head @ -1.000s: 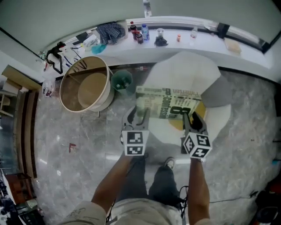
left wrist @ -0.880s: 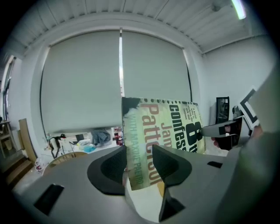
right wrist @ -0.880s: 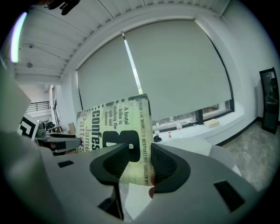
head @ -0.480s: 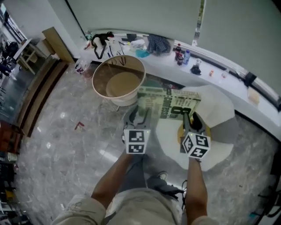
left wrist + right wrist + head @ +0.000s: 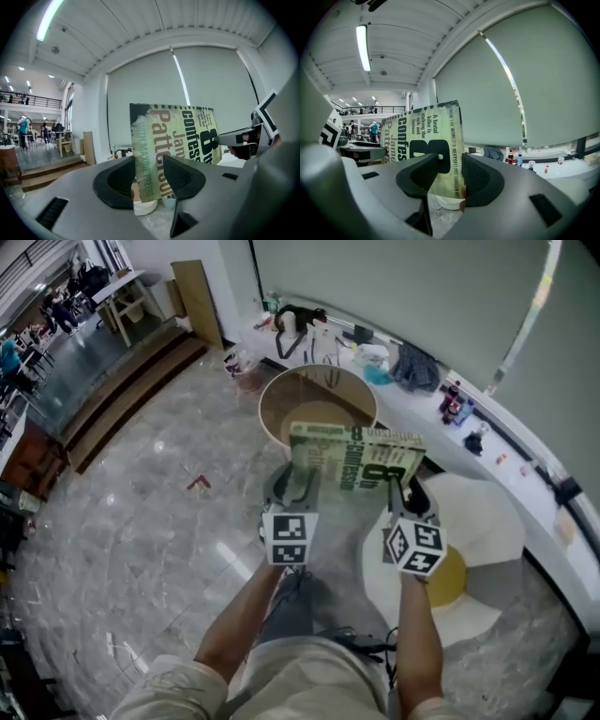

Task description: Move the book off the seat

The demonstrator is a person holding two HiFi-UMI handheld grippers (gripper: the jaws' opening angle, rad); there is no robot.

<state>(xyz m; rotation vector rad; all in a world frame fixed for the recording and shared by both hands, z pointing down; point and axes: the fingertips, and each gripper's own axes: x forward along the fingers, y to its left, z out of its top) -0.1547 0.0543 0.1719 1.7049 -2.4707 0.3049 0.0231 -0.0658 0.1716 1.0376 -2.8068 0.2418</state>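
Observation:
A pale green paperback book [image 5: 356,457] with dark lettering hangs in the air, held flat between both grippers. My left gripper [image 5: 298,486] is shut on the book's left edge [image 5: 147,176]. On the right edge [image 5: 445,161] my right gripper [image 5: 397,488] is shut. The white seat [image 5: 487,540] with a yellow round cushion [image 5: 452,576] lies below and to the right of the book. The book hovers over the floor, near a large round tub [image 5: 317,409].
The tub is beige and stands on the marble floor [image 5: 141,521] ahead. A curved white ledge [image 5: 450,409] with bottles, cloth and small items runs at the right. Wooden steps [image 5: 122,390] lie at the upper left. The person's legs are below the grippers.
The view has swung left: the seat and ledge have slid to the right, the tub now lies under the book's far edge. Both grippers keep the same hold on the book.

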